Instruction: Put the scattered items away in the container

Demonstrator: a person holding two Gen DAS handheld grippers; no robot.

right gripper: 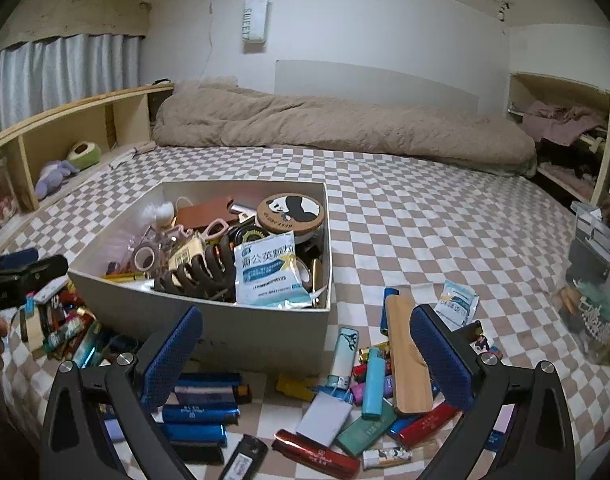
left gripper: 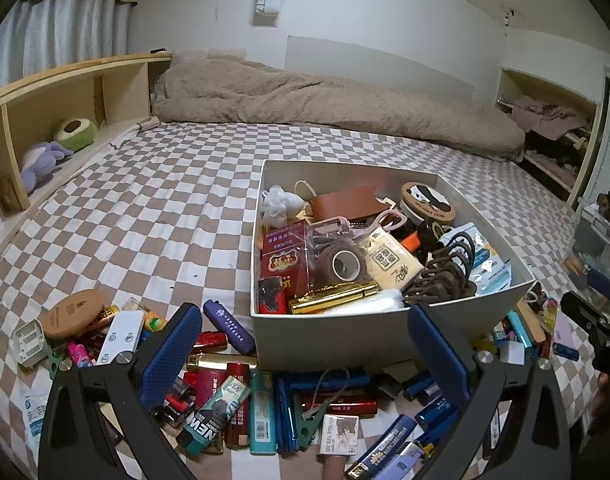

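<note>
Blue-padded, the left gripper (left gripper: 305,344) and right gripper (right gripper: 307,346) are both held wide apart and empty above lighters (right gripper: 375,388) scattered over the checked bedsheet (left gripper: 145,208), while the crowded grey box (left gripper: 329,340) is seen at twelve o'clock of each.

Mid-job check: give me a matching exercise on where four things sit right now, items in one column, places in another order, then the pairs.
Items:
1. panda coaster
2. brown hair claw
3. wooden strip
4. oval cork piece

Places:
A. on the bedsheet, outside the box's left side
B. inside the box, far right corner
C. inside the box, against the near wall
D. on the bedsheet by the box's right front corner, among lighters

Pairs: 1-B, 2-C, 3-D, 4-A
</note>
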